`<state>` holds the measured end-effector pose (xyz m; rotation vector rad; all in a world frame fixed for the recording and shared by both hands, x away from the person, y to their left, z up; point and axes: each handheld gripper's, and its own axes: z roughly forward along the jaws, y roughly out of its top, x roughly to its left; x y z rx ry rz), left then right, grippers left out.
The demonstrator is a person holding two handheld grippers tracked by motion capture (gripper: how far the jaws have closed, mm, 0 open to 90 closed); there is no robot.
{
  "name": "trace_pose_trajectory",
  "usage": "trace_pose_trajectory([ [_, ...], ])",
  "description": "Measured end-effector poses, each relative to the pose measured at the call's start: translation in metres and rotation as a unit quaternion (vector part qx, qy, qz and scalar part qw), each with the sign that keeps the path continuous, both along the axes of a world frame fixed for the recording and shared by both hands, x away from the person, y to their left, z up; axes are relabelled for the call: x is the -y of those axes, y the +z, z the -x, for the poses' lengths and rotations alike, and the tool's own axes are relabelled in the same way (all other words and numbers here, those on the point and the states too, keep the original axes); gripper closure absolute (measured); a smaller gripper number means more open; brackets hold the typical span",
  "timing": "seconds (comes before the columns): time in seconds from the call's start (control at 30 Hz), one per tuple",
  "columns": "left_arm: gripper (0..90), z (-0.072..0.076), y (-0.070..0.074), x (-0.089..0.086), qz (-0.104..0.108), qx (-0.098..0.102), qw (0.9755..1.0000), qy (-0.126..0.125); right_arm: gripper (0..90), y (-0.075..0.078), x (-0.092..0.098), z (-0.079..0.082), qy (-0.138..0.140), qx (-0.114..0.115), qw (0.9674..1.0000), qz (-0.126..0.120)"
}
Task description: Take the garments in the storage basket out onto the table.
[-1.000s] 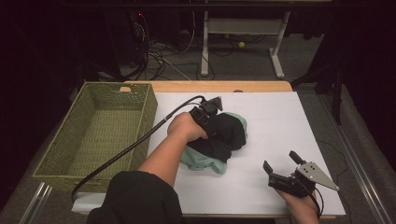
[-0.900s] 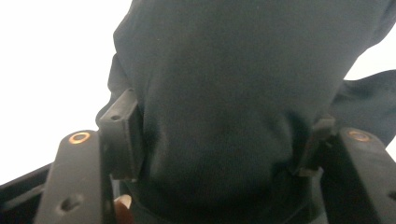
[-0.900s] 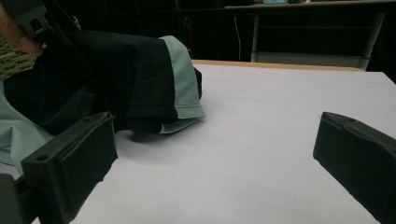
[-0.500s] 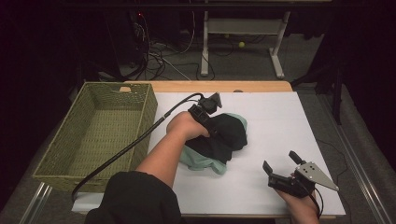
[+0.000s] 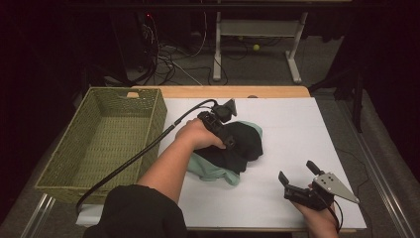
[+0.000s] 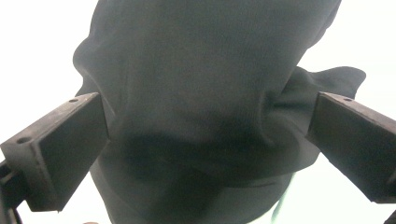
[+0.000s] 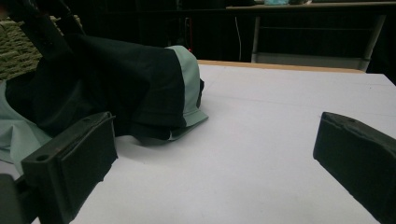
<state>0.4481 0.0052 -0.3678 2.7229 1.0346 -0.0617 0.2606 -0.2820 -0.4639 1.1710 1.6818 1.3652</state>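
Observation:
A black garment (image 5: 247,141) lies bunched on a mint green one (image 5: 210,168) in the middle of the white table. My left gripper (image 5: 232,141) reaches down onto the heap from the left. In the left gripper view it (image 6: 205,126) stands open; its jaws have just been opening, and the black cloth (image 6: 210,70) bulges between them without being pinched. My right gripper (image 5: 296,171) rests near the front right edge, open and holding nothing. In the right gripper view its jaws (image 7: 215,154) point toward the heap (image 7: 116,79), which lies to their left.
A woven green basket (image 5: 153,124) stands at the table's left side, its inside bare. A cable (image 5: 148,148) trails from the left gripper across the basket's near corner. White tabletop (image 5: 302,124) stretches to the right of the clothes. Table legs and cables lie on the floor beyond.
In the high view the left hand stays on the heap with barely any shift. The right gripper has not moved.

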Motion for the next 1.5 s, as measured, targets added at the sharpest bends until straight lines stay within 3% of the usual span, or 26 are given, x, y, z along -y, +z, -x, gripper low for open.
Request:
trace_pose_trajectory([
  [0.23, 0.0, 0.008, 0.011, -0.001, 0.003, 0.014, 0.9999, 0.002, 0.0, 0.0, 0.0, 0.0, -0.001, 0.0, 1.0, -0.003],
  [0.57, 0.0, 0.019, 0.018, -0.009, 0.012, 0.018, 0.9998, 0.001, 0.0, 0.0, -0.001, 0.001, 0.0, 0.0, 1.0, -0.001],
  [0.63, 0.0, 0.02, 0.015, -0.013, 0.019, 0.02, 0.9996, 0.004, 0.0, 0.0, -0.001, 0.0, 0.002, -0.001, 1.0, 0.001],
  [0.9, 0.0, 0.031, -0.003, -0.031, 0.006, 0.011, 0.9999, 0.012, 0.0, -0.001, -0.002, 0.0, 0.003, 0.0, 1.0, 0.002],
  [1.2, 0.0, 0.056, -0.009, -0.054, -0.011, 0.0, 0.9999, 0.013, 0.0, 0.0, -0.002, 0.0, 0.002, 0.0, 1.0, 0.004],
  [1.37, 0.0, 0.071, -0.015, -0.064, -0.004, -0.004, 0.9999, 0.016, 0.0, 0.0, -0.002, 0.0, 0.003, 0.0, 1.0, 0.002],
  [1.5, 0.0, 0.08, -0.021, -0.072, -0.019, -0.006, 0.9995, 0.023, 0.0, 0.0, -0.003, 0.0, 0.004, -0.001, 1.0, 0.003],
])
